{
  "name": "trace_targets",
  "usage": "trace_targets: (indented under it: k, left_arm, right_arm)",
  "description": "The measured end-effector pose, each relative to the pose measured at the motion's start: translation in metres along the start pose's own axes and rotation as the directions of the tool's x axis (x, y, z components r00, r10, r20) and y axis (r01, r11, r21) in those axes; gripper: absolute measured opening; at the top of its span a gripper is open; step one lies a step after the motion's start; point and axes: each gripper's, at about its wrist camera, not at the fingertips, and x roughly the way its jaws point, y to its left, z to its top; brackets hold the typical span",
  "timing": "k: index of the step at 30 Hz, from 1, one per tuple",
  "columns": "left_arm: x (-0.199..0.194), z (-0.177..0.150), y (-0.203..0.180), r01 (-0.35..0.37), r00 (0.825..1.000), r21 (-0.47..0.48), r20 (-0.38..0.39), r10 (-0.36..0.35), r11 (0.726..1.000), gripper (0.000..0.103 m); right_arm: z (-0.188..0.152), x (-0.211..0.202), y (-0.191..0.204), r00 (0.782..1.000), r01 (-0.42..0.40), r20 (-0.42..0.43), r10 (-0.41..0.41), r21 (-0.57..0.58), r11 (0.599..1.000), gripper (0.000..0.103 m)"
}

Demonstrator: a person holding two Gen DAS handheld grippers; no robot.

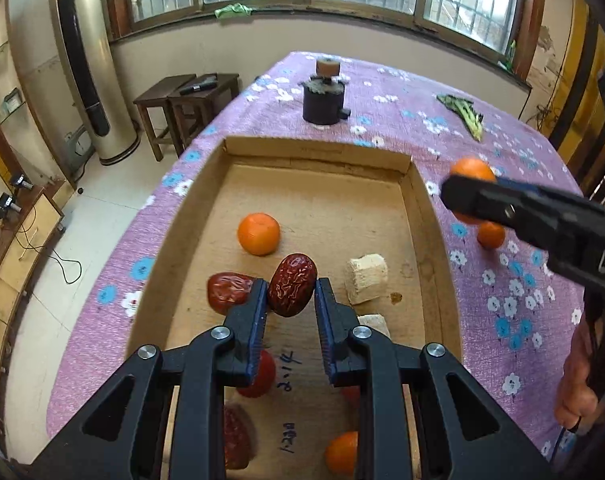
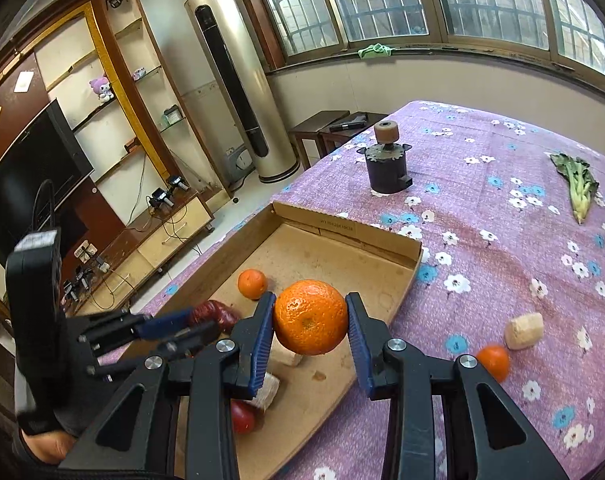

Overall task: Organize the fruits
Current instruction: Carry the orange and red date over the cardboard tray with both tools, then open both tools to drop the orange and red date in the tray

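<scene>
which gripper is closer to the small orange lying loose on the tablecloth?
Right. The right gripper, shut on a big orange, hangs just left of the small orange. The left gripper is over the cardboard box, holding a red date.

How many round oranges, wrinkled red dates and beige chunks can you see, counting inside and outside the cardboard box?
Round oranges: 4
Wrinkled dark-red dates: 3
Beige spongy chunks: 3
Total: 10
Smooth red pieces low in the cardboard box are too hidden to count.
</scene>
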Motion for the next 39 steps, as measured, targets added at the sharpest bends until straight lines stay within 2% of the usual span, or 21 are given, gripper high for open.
trace_targets:
  k: [7,16,25,34,35,37,39]
  left_arm:
    - [0.02,0.0,0.001,-0.002,0.999,-0.004,-0.045,0.002,1.0,0.021]
    - [0.027,0.004,-0.007,0.01,0.998,0.024,-0.057,-0.008,1.0,0.021]
    - [0.036,0.004,-0.01,0.01,0.995,0.036,-0.095,-0.007,0.999,0.022]
    - [0.037,0.002,-0.011,-0.044,0.992,0.044,-0.115,0.049,0.998,0.023]
    - [0.037,0.002,-0.011,-0.046,0.991,0.044,-0.12,0.051,0.998,0.027]
    - [0.034,0.0,-0.012,-0.06,0.991,0.042,-0.114,0.065,0.997,0.054]
    - [0.027,-0.002,-0.013,-0.071,0.993,0.05,-0.088,0.075,0.996,0.064]
  right_arm:
    - [0.009,0.036,-0.001,0.999,0.001,-0.053,-0.001,-0.009,1.0,0.036]
    - [0.012,0.073,-0.004,0.993,0.03,-0.113,-0.034,-0.037,0.999,0.036]
    - [0.01,0.093,-0.008,0.986,0.053,-0.157,-0.061,-0.059,0.997,0.036]
    - [0.007,0.096,-0.006,0.982,0.05,-0.177,-0.06,-0.062,0.997,0.039]
    - [0.008,0.094,-0.006,0.983,0.05,-0.174,-0.06,-0.063,0.997,0.04]
    - [0.008,0.089,-0.005,0.985,0.049,-0.162,-0.058,-0.061,0.997,0.051]
    - [0.008,0.084,-0.003,0.987,0.047,-0.15,-0.057,-0.064,0.997,0.054]
